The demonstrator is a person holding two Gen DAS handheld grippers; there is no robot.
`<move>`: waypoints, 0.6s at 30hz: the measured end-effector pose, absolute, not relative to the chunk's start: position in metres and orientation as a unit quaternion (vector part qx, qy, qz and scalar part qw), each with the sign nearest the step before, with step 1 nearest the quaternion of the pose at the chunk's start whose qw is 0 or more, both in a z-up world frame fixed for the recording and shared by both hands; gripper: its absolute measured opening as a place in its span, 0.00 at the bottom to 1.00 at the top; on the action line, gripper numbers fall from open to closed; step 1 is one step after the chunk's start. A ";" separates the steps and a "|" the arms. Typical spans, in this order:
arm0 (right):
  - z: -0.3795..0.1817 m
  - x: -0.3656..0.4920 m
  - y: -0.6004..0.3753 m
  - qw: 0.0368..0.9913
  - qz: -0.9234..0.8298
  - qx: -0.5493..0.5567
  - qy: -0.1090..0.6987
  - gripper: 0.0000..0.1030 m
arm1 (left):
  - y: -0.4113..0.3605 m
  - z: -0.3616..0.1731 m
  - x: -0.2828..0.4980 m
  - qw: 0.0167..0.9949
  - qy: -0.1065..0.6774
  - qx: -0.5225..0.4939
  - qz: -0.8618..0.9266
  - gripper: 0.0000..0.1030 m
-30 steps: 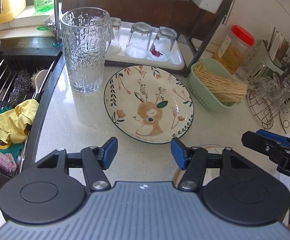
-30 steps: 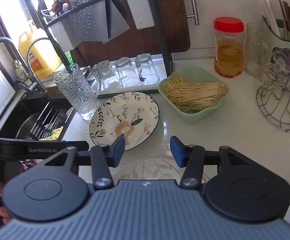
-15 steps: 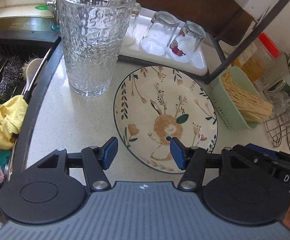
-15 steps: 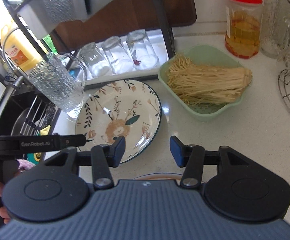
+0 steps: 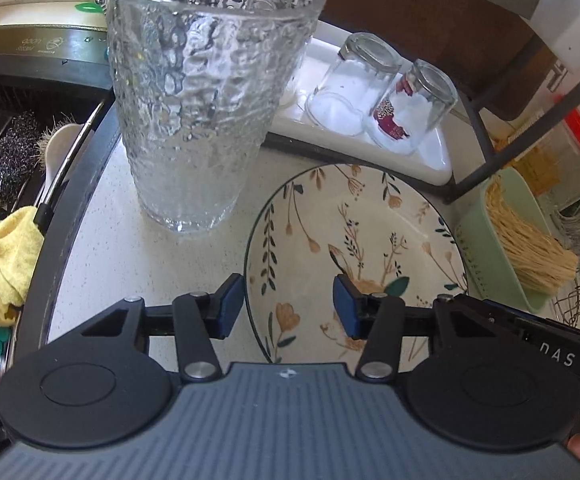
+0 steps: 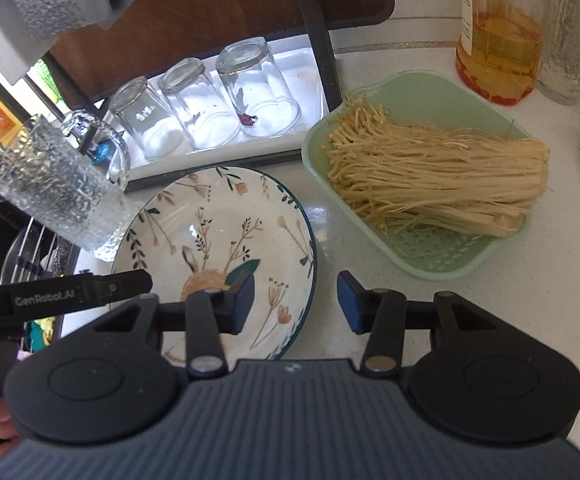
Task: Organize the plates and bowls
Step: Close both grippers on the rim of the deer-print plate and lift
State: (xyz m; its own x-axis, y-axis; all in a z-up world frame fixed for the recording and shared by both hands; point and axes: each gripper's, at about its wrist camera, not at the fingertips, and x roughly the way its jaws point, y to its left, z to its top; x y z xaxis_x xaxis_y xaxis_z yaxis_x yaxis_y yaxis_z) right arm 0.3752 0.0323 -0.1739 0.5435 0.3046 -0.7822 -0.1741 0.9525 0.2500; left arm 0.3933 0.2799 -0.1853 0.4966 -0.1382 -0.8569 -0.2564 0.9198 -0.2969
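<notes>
A round floral plate [image 5: 353, 256] with a deer picture lies flat on the white counter; it also shows in the right wrist view [image 6: 218, 248]. My left gripper [image 5: 288, 306] is open and empty, its fingers straddling the plate's left rim from above. My right gripper [image 6: 295, 302] is open and empty, straddling the plate's right rim. Each gripper's body shows at the edge of the other's view.
A tall textured glass pitcher [image 5: 206, 92] stands just left of the plate. A white tray with upturned glasses [image 6: 210, 108] sits behind it under a black rack. A green basket of enoki mushrooms [image 6: 421, 184] is at the right. The sink [image 5: 14, 168] lies left.
Both grippers have moved forward and down toward the plate, coming to either side of it. A second plate seen under the right gripper earlier is out of view.
</notes>
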 end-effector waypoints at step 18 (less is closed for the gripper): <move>-0.183 0.396 0.043 0.874 0.155 0.038 0.458 0.20 | 0.298 -0.202 0.403 0.842 0.489 -0.227 0.029 0.44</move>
